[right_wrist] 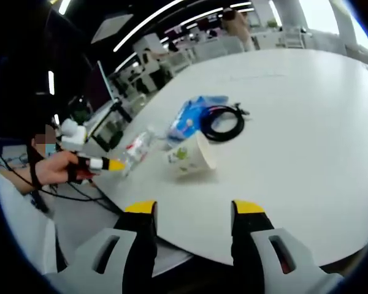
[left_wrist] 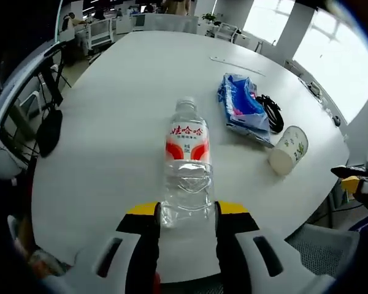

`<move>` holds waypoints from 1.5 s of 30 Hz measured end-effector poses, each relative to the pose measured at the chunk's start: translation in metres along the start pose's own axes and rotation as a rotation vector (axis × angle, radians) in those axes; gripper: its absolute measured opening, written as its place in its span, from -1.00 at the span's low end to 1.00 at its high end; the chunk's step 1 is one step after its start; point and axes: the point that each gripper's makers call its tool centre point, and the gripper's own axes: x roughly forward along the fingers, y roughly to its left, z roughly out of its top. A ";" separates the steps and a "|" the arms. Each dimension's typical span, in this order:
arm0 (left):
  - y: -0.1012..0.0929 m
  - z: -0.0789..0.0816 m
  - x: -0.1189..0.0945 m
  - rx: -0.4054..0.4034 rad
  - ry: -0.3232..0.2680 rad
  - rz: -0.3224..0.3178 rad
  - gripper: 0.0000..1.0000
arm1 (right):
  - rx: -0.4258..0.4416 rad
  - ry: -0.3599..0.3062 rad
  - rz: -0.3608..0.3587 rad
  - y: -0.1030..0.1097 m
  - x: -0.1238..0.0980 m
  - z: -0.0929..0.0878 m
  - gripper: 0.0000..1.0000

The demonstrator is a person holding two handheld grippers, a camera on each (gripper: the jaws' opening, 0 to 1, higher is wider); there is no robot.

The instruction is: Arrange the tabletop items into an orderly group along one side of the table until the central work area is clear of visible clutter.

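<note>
A large open office with rows of desks and bright windows is stretching behind a broad white bench, which is carrying a small cluster of things.

A clear plastic water bottle with a red and white label is lying on its side near the bench edge, its cap pointing away toward the middle of the surface. The left gripper is clamping the bottle's base end, its yellow-tipped black fingers pressing against either side of the crumpled clear plastic. In the right gripper view the same bottle is showing at the bench edge, with a person's hand holding the left gripper at it.

Just beyond the bottle, a blue plastic packet is lying flat, and a coiled black cable is resting against its far side. A white paper cup with a green print is lying tipped on its side near the packet, its mouth facing the bench edge.

The right gripper is hovering above the bench edge, short of the cup, with its fingers standing wide apart and holding nothing
</note>
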 end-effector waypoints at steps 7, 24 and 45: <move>-0.002 -0.012 -0.004 -0.008 0.021 0.007 -0.32 | -0.003 0.003 0.003 0.001 0.002 0.000 -0.07; -0.009 -0.019 -0.006 -0.009 0.052 -0.013 -0.14 | 0.003 0.003 0.006 0.005 0.003 -0.002 -0.07; -0.011 0.048 0.030 0.056 0.016 -0.058 -0.01 | 0.010 -0.002 -0.043 0.013 -0.016 -0.013 -0.07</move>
